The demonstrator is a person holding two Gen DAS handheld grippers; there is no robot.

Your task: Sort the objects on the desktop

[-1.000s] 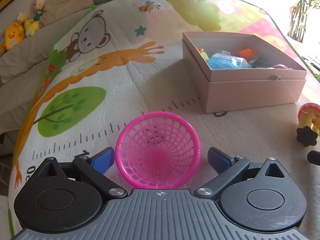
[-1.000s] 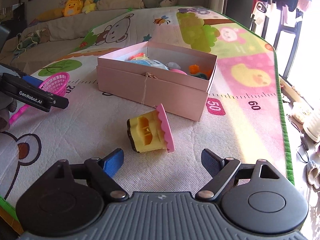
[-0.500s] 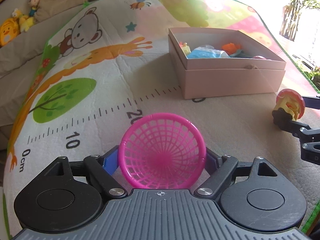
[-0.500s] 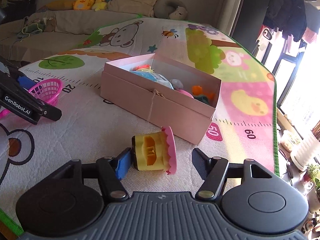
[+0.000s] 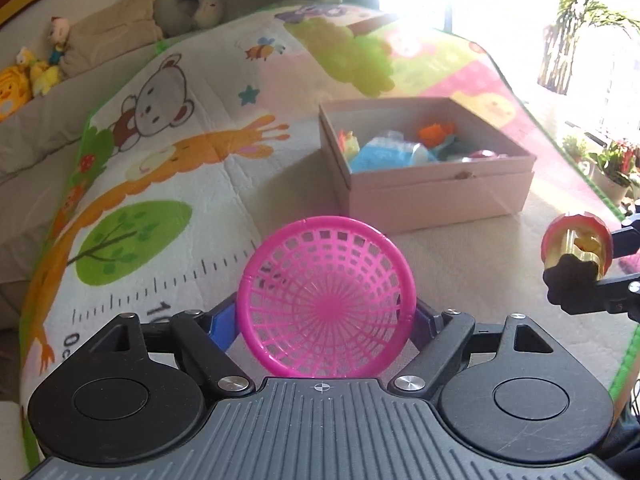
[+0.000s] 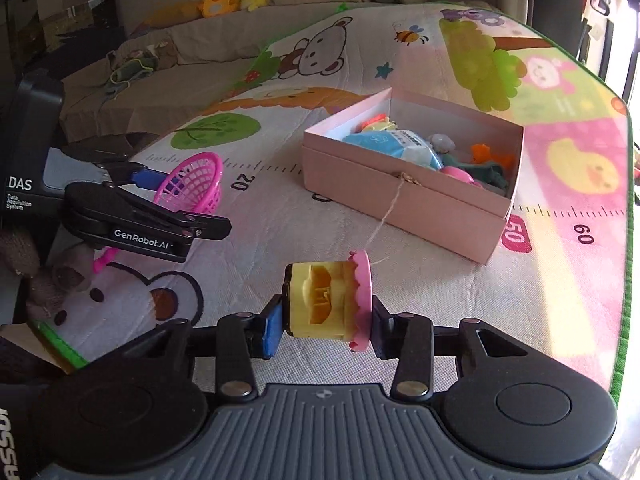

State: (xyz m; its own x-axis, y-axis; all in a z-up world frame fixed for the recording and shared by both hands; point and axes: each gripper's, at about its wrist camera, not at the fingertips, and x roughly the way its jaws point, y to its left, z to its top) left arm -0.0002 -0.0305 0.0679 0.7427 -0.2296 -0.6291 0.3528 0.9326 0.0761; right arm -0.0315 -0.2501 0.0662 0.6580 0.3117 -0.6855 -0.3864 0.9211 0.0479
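Observation:
My left gripper [image 5: 324,312] is shut on a pink mesh basket [image 5: 326,298] and holds it above the play mat, its opening facing the camera. The basket also shows in the right wrist view [image 6: 191,184], held by the left gripper [image 6: 160,200]. My right gripper [image 6: 324,322] is shut on a yellow toy with a pink scalloped top [image 6: 326,300], lifted off the mat. That toy appears at the right edge of the left wrist view [image 5: 576,248]. An open pink box [image 5: 436,196] holding several toys sits on the mat ahead; it also shows in the right wrist view [image 6: 400,204].
The colourful play mat [image 6: 280,216] covers the surface, with its green edge [image 6: 624,240] at the right. A sofa with plush toys [image 6: 224,0] lies behind. A plush toy [image 6: 48,280] lies at the left near the mat's edge.
Both grippers closed on their objects and lifted them: the left took the pink basket, the right took the yellow toy. Both have risen from the mat.

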